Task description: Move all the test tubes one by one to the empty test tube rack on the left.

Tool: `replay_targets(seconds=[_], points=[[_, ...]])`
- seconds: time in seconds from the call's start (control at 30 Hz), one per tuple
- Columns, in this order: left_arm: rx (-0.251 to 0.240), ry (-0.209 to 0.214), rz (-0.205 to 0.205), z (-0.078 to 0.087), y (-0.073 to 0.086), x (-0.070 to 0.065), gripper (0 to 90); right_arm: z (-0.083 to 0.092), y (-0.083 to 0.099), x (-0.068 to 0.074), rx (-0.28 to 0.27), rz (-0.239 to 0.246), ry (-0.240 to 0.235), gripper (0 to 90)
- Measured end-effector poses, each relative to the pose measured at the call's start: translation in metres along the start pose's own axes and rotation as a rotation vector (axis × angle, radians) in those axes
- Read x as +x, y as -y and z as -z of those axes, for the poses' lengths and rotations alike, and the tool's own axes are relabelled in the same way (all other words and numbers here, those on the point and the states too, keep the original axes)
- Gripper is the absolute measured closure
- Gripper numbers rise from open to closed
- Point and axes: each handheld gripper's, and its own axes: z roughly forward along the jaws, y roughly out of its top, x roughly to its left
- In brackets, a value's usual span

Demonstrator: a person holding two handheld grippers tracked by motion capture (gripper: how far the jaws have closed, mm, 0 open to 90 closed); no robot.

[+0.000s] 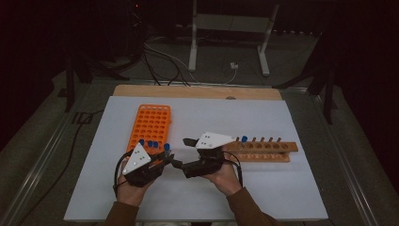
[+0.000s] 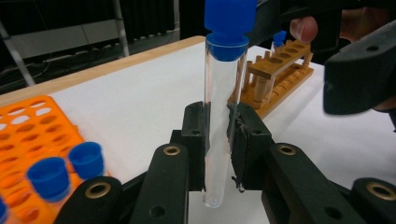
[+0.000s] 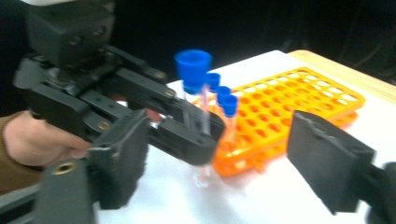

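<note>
A clear test tube with a blue cap (image 2: 219,121) stands upright between the pads of my left gripper (image 2: 217,140), which is shut on its lower half. From above, that gripper (image 1: 164,157) sits just right of the orange rack's near end, the cap (image 1: 166,147) poking up. My right gripper (image 1: 181,165) faces it from the right, jaws spread wide on either side of the held tube (image 3: 194,88) with no pad touching it. In the right gripper view its own gripper (image 3: 224,158) stands open.
The orange rack (image 1: 153,120) holds several blue-capped tubes (image 1: 149,143) at its near end. A wooden rack (image 1: 263,149) lies to the right with one blue-capped tube (image 1: 244,139) at its left end. White mat (image 1: 197,197) covers the table.
</note>
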Motion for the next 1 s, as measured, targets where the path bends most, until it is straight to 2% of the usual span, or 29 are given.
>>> replay_targets(seconds=[0.17, 0.37, 0.8, 1.0], points=[[-0.014, -0.017, 0.010, 0.007, -0.001, 0.007, 77.6, 0.009, 0.003, -0.007, 0.004, -0.001, 0.070, 11.7], [-0.019, -0.042, 0.018, 0.012, -0.001, 0.014, 77.6, 0.022, 0.010, -0.016, 0.003, -0.017, 0.114, 10.9], [-0.019, -0.080, 0.035, 0.020, -0.001, 0.024, 77.6, 0.046, 0.024, -0.034, 0.003, -0.049, 0.179, 11.0], [-0.033, -0.114, 0.047, 0.029, -0.003, 0.032, 77.6, 0.060, 0.032, -0.042, -0.006, -0.070, 0.208, 11.2]])
